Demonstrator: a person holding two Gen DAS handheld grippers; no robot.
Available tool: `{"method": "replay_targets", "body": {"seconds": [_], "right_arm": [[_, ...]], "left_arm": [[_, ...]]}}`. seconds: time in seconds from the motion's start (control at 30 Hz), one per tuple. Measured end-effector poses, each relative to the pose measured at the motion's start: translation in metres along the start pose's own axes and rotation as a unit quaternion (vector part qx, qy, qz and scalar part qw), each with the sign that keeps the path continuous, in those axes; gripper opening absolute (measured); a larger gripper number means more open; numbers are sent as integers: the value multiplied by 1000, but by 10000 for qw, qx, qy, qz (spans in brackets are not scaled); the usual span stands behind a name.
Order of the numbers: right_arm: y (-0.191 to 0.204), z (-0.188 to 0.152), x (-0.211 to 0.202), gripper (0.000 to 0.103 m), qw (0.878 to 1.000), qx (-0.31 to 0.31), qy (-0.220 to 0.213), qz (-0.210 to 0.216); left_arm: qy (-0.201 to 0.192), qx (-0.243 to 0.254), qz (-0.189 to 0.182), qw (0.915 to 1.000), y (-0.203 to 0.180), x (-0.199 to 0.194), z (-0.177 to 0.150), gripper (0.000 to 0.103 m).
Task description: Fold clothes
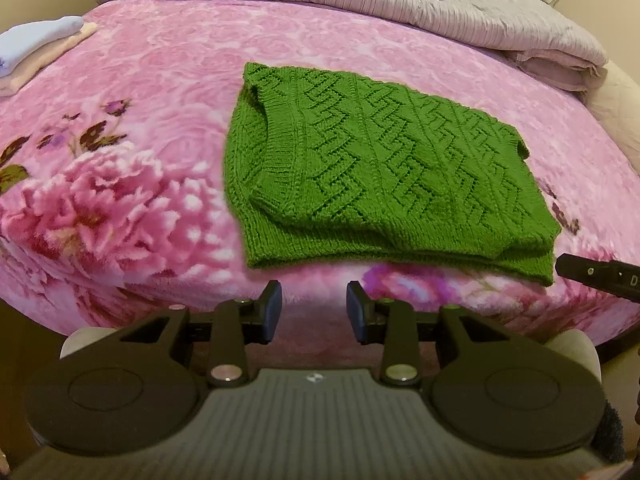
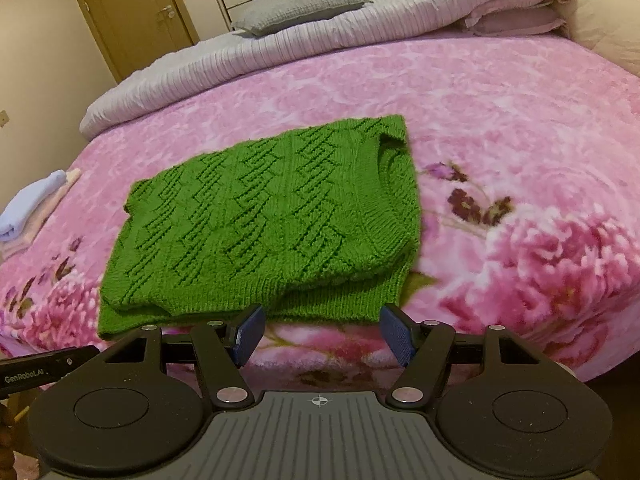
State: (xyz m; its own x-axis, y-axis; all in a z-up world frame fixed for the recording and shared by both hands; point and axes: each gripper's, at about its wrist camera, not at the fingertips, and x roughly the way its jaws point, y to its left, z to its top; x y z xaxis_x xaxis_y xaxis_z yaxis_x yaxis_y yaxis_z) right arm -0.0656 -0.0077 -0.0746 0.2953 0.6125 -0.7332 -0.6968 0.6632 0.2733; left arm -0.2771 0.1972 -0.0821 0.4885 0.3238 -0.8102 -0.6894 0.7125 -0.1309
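While both claws hang spread and empty just off the near edge of the bed (image 1: 120, 80), a green cable-knit sweater (image 1: 376, 168) lies doubled over on the plush pink floral blanket, its long axis running along that edge. The left gripper (image 1: 314, 312) faces the sweater's near hem; the right gripper (image 2: 322, 334) sits about as close. A small stack of pale folded garments (image 1: 36, 46) rests near the bed's left edge.

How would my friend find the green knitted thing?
Look at the big bed with the pink flowered blanket. Near its front edge lies a folded green knitted sweater with a zigzag pattern. It is the only green thing; the other folded clothes, far off at a corner, are pale.
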Motion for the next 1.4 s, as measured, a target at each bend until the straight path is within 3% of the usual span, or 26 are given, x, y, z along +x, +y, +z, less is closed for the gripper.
{"method": "replay_targets", "body": {"seconds": [0.27,0.63,0.87,1.27,1.4], "right_arm": [[-9,5,15,67,9998,156,87,14],[-49,14,21,67,9942,1043,-108,238],[-92,11,29,67,9671,2283,-285,1083],[-145,11,65,66,9265,3445,-246,1494],[-144,15,65,60,9313,3304,-240,1514]], "left_arm": [[-10,38,-95,9999,2,10,12,31],[-65,-138,-221,9996,10,19,24,31],[-122,-68,-467,9988,10,23,30,31],[-231,121,-669,9974,5,55,49,31],[-176,178,-662,9975,5,73,53,31]]}}
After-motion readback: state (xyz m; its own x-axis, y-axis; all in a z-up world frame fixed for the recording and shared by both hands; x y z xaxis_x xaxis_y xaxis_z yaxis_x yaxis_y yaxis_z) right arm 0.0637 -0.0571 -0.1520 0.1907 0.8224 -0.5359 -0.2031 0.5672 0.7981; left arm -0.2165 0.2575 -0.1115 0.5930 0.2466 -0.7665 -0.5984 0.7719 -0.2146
